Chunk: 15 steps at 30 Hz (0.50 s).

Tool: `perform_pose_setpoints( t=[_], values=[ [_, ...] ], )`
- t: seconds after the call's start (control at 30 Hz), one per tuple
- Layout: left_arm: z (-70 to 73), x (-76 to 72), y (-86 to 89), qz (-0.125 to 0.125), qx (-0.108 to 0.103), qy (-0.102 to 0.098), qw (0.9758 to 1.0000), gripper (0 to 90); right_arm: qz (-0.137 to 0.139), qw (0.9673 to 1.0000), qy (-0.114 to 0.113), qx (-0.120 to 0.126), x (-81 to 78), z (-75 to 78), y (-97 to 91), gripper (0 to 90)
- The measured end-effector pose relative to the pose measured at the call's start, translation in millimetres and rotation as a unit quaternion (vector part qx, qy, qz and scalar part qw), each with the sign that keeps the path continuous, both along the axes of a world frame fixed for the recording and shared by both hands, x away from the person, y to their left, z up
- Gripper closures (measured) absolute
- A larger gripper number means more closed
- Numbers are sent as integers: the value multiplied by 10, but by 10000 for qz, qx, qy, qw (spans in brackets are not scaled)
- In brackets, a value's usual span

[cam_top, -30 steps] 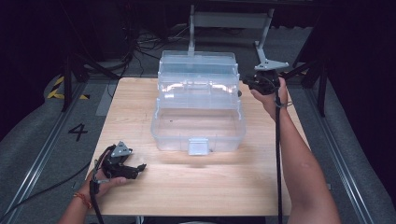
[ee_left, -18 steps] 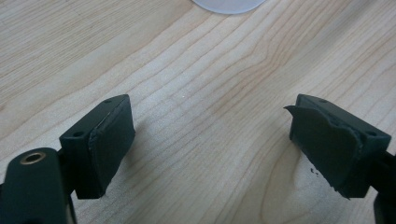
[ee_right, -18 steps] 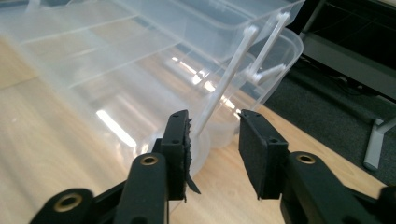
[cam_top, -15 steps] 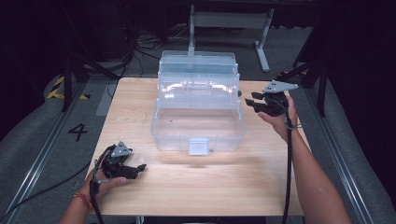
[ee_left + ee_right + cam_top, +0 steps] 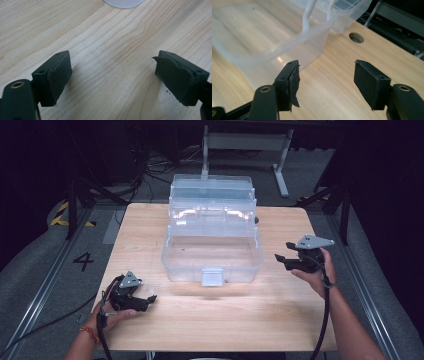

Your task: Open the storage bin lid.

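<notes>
A clear plastic toolbox (image 5: 212,255) stands open in the middle of the wooden table (image 5: 210,325), its lid and upper trays (image 5: 212,195) folded back. Its near right corner (image 5: 262,45) fills the left of the right gripper view. My right gripper (image 5: 281,258) hovers to the right of the box, apart from it, pointing at its side. Its jaws (image 5: 327,82) have just been opening and hold nothing. My left gripper (image 5: 150,299) rests near the table's front left, open, with bare wood between its jaws (image 5: 112,75).
The box's white front latch (image 5: 212,276) faces me. A round cable hole (image 5: 356,37) sits in the tabletop behind the box's right side. A metal stand (image 5: 245,142) and cables lie on the dark floor beyond the table.
My right gripper has come away from the box's far right side, moving nearer and lower, and its jaws have spread apart. The left gripper has stayed put.
</notes>
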<state>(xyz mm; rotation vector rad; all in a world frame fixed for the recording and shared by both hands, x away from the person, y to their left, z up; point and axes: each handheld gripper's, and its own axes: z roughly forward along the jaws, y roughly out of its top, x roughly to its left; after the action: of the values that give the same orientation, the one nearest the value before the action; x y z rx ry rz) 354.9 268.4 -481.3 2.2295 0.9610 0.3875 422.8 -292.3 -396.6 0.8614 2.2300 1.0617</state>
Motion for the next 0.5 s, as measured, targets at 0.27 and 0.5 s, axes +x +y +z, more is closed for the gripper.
perform_pose_setpoints(
  t=[0.27,0.5],
  values=[
    [0,-2,-1,8,2,0,10000,144,-5,9995,221,-237,-247,-280,-181,304],
    [1,-1,0,2,17,-12,10000,143,104,9974,698,-173,-568,-656,-420,263]
  ],
)
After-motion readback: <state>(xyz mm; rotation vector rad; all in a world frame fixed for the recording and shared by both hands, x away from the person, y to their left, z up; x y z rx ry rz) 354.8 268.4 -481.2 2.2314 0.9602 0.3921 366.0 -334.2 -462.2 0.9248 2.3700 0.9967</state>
